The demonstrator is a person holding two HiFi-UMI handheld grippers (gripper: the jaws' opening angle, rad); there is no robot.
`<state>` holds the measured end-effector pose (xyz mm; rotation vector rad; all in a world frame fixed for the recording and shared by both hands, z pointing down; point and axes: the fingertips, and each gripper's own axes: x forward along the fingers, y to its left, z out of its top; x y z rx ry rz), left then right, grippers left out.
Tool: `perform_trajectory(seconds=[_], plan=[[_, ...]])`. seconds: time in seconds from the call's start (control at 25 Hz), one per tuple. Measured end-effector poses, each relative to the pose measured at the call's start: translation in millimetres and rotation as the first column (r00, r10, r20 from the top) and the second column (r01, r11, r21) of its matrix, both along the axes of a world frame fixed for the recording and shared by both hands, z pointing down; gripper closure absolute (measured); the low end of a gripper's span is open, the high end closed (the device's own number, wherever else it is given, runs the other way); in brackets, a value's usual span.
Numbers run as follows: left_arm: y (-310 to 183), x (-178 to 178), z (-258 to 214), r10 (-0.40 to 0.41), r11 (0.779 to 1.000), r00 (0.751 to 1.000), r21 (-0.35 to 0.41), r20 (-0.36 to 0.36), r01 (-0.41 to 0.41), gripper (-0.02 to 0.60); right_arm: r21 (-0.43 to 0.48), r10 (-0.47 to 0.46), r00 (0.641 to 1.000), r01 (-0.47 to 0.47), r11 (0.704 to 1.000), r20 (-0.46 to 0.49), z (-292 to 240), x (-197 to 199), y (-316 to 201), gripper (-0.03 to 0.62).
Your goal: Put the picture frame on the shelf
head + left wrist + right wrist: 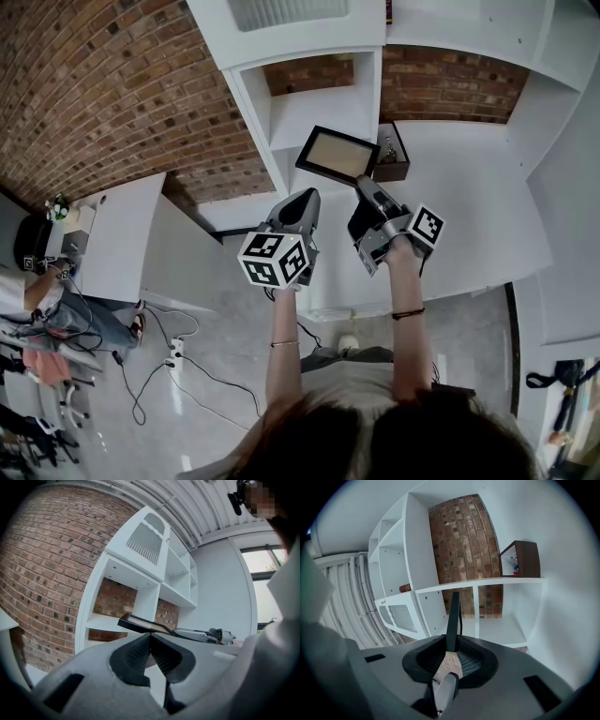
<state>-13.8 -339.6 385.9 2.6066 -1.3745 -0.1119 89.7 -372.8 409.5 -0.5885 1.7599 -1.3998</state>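
Backdrop: brick wall (pixel 112 94) behind a white shelf (pixel 323 117).
Left gripper (pixel 302 199): fingers closed on nothing, just beside the frame.
Frame (pixel 337 155): in the air before the shelf, tilted.
Right gripper (pixel 367 187): fingers grip the frame's near edge.
Doing it well: likely ease it into an open bay, clear of the divider and the dark box (pixel 392 159), and stand it upright before letting go.
Hidden: the frame's back and any stand; the box's contents are too small to tell.

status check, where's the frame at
Left gripper shut, empty. Right gripper shut on picture frame. Frame in the air before shelf, not yet placed. Brown box in right bay.
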Motion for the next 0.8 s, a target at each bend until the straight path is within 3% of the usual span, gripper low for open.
perform_trajectory(seconds=[0.36,0.8], plan=[[-21,-18,3,-0.043,0.999,0.999,-0.002,-0.003,0.043,0.571,0.018,-0.026,1.000,0.026,0.999,-0.008,-4,-14,-24,0.523],[-49,-26,2,-0.031,1.000,1.000,-0.002,0.003,0.031,0.571,0.022,-0.020,1.000,0.021,1.000,-0.011,-6,-27,-51,0.522]])
